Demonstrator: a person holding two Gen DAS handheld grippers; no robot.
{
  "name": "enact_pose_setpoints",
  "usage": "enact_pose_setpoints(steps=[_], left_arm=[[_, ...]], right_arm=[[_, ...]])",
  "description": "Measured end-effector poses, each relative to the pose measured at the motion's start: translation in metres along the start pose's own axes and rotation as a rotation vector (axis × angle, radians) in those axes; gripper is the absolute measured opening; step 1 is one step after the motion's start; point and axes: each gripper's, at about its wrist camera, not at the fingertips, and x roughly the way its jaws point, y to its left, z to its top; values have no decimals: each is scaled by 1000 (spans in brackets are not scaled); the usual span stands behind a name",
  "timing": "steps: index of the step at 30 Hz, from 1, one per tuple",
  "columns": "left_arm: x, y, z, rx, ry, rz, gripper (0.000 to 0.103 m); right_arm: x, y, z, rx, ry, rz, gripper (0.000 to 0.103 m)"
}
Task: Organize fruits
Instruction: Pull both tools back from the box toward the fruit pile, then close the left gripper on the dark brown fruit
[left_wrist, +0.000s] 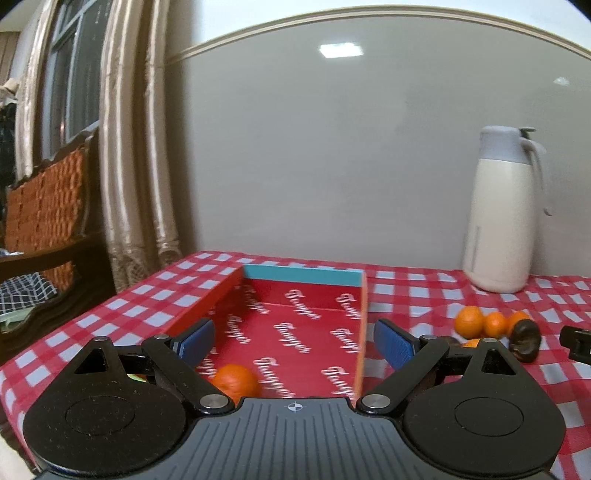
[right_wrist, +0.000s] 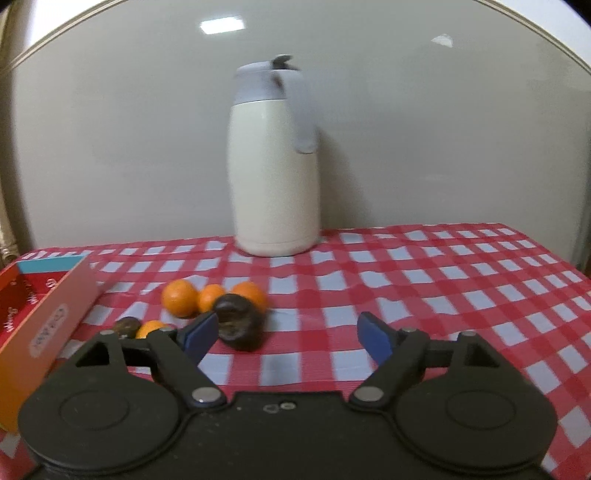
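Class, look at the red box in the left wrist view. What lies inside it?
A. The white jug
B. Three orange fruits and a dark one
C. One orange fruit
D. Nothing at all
C: a single orange fruit sits in the near corner of the red box, while the other fruits lie outside on the checked cloth.

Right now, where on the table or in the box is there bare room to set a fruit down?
Free: most of the red box floor beyond its one orange, and the checked cloth right of the jug. Crowded: the strip between box wall and dark fruit, where the oranges cluster.
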Motion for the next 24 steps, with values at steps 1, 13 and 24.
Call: enact_pose_setpoints(steps=[1,13,24], left_arm=[[0,-5,0,5,-1,-8,92],[4,-61,-2,86,-3,-108,92],[13,-105,-10,160,24,-158,92]], right_arm=[[0,-4,0,4,1,-8,83],[-3,-45,4,34,-2,-78,84],[-7,-75,4,72,-8,-92,84]])
